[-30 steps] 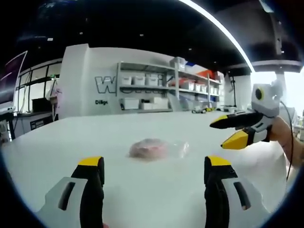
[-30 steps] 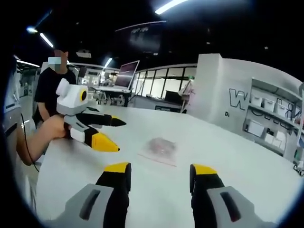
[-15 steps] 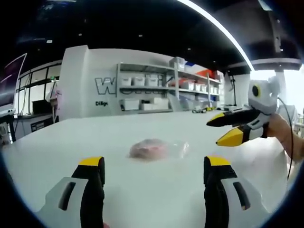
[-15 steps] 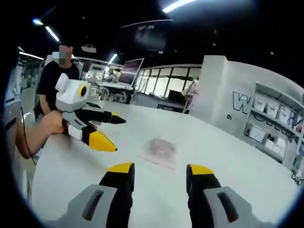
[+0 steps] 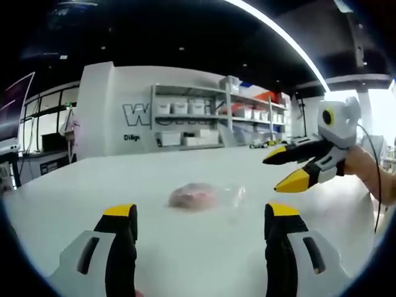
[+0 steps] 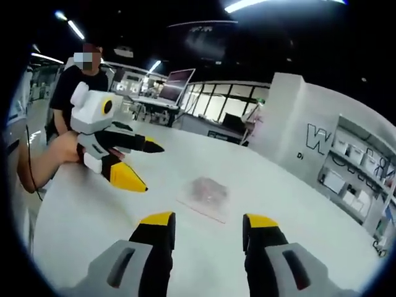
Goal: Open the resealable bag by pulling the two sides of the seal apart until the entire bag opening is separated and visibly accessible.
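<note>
Progress: no step of the opening appears done. Neither pair of tongs touches the bag, and the seal appears not yet pulled apart, though the seal line itself is too blurred to read.

Bag: bag [image 5: 204, 195] lies flat on the white table [image 5: 185, 247], ahead of both pairs of tongs and roughly centred between each pair's jaws. It is clear plastic with a pinkish lump inside. In the right gripper view the bag [image 6: 206, 197] sits just beyond the jaw tips, apart from them.

Left tongs: left tongs [image 5: 201, 224] have the jaws spread wide, nothing between them, held above the table short of the bag. From the other camera the left tongs [image 6: 141, 164] appear to the left of the bag, held in a hand [image 6: 59, 154], jaws parted, near the bag but not touching it.

Right tongs: right tongs [image 6: 207, 230] have the jaws spread, nothing gripped, pointed at the bag. Seen from the left gripper view, the right tongs [image 5: 278, 170] hang to the right of the bag and above the table, jaws parted, apart from the bag.

Remaining work (judgement): approach the bag, pinch one side of the seal with each pair of tongs, pull the sides apart along the full width until the mouth gapes.

Risk (judgement): thin flat film lying on a smooth table may be hard to pinch as a single layer.
</note>
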A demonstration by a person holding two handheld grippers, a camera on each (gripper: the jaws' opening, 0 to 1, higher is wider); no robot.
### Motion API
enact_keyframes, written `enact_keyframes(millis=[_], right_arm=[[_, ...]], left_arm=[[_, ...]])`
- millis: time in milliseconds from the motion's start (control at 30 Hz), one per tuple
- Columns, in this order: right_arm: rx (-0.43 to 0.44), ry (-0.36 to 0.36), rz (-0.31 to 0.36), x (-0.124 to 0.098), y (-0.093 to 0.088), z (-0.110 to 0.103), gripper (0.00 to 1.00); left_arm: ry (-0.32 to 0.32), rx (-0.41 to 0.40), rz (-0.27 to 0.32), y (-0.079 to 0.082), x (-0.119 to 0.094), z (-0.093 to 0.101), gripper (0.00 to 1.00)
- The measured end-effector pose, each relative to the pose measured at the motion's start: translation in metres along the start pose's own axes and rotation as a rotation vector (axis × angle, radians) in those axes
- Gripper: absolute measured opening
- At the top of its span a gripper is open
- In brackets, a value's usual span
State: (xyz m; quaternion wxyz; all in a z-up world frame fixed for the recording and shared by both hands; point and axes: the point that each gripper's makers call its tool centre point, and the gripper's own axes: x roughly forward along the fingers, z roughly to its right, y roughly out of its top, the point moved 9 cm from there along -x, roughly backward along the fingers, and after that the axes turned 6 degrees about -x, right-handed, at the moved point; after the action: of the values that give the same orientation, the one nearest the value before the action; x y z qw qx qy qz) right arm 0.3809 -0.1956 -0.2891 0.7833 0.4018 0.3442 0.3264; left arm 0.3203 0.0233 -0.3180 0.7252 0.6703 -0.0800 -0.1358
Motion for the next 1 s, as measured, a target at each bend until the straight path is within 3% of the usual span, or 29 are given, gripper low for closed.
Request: enact_keyframes(millis=[567, 1000], right_arm=[[-0.057, 0.009, -0.022, 0.009, 0.005, 0.002, 0.38], [-0.15, 0.032, -0.055, 0.022, 0.009, 0.008, 0.39]], left_arm=[[-0.006, 0.006, 0.002, 0.0, -0.001, 0.0, 0.83], [-0.013, 0.014, 0.005, 0.001, -0.001, 0.001, 0.82]])
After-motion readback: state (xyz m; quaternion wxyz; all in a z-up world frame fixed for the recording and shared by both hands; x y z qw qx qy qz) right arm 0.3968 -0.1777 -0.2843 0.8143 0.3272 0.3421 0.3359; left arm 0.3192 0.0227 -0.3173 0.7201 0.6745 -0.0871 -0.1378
